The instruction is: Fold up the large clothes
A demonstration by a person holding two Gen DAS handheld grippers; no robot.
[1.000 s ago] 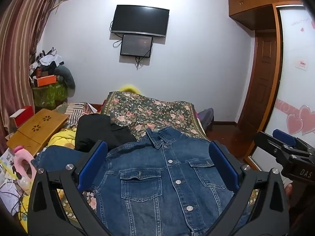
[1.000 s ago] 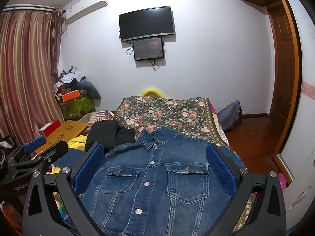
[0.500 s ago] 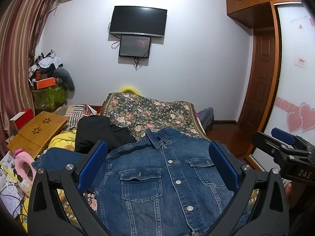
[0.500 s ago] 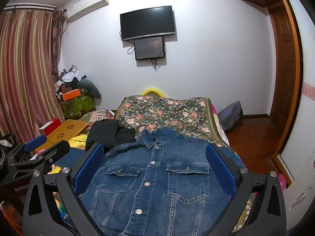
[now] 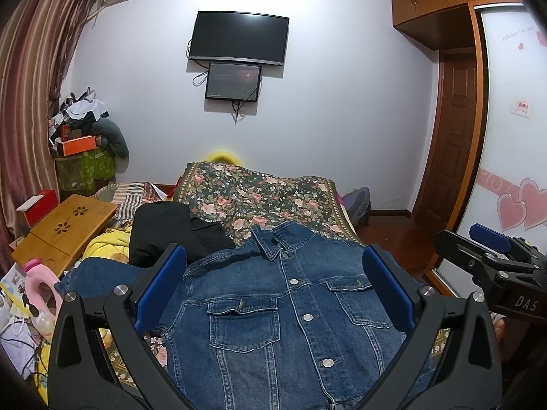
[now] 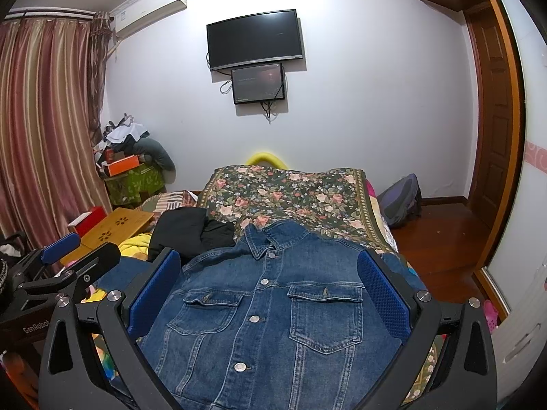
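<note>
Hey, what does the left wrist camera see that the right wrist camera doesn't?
Only the left wrist view shows the pink bottle, the heart stickers and the right gripper. Only the right wrist view shows the left gripper and the whole backpack. Both show the denim jacket spread front up on the bed, with both grippers open above it.

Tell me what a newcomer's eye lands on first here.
The denim jacket, spread front-up and buttoned on the floral bedspread, fills the foreground between the open fingers of both grippers. Beyond it, a black garment lies by the jacket's collar, and a dark TV hangs on the white wall.
</note>
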